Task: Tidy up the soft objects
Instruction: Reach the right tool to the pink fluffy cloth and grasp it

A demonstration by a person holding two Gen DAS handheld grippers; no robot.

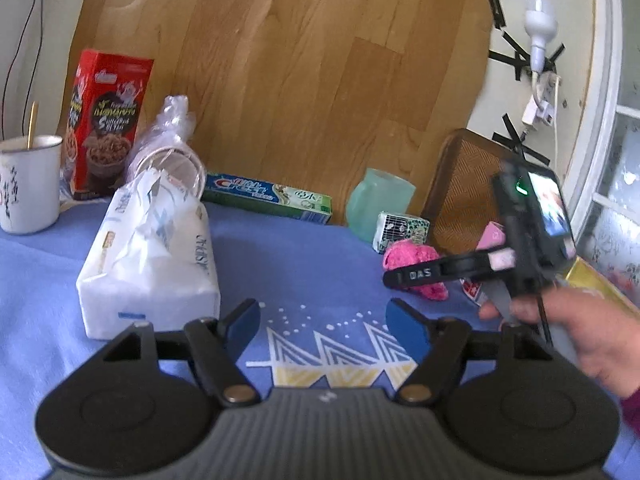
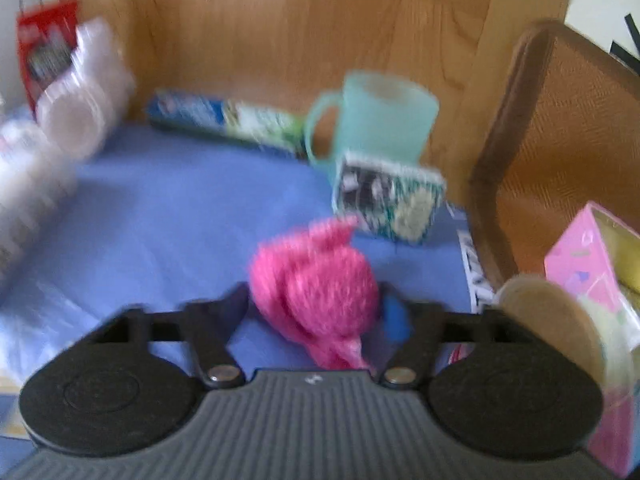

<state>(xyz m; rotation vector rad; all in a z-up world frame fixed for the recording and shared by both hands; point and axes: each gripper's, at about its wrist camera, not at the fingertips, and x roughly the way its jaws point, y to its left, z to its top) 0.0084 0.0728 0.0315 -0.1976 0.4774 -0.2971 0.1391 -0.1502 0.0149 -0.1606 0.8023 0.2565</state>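
Left gripper: jaws open, empty, above blue counter.
Right gripper: jaws around pink puff; grip unclear through blur.
Tissue pack: left.

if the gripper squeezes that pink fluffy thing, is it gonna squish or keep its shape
The pink fluffy thing looks like fuzzy knit, so it will probably squash and sag rather than hold shape. It seems light, likely easy to lift. Lumpy and not round, it shouldn't roll on the blue cloth.

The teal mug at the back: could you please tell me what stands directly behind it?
Behind the teal mug stands a wooden board, leaning upright. The mug hides the board's foot there, and its inside cannot be seen.
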